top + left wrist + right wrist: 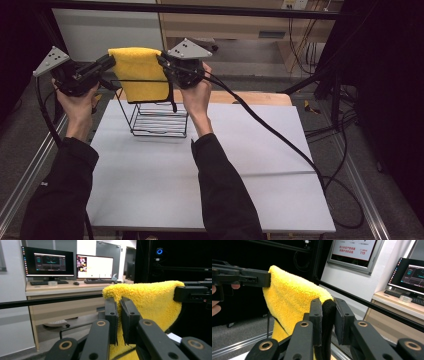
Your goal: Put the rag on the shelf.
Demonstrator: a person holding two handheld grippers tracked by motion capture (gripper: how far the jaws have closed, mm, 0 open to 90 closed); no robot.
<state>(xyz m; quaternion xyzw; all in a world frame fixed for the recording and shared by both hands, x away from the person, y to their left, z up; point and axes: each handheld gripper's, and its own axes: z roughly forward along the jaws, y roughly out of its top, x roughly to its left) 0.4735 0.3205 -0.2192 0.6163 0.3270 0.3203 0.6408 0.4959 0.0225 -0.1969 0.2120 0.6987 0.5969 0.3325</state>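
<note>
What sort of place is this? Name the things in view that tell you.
Probably a lab or test workspace: lit computer monitors on a desk, a white table inside a metal frame, and loose cables on the floor.

Wall sign (354,248) — number "119" in red.

- Yellow towel (140,72): fluffy terry cloth with a dark edge trim, folded double and held up in the air by its two top corners.
- It hangs flat and spread, its lower edge draping over the top of a black wire rack (159,120) at the table's far side.
</note>
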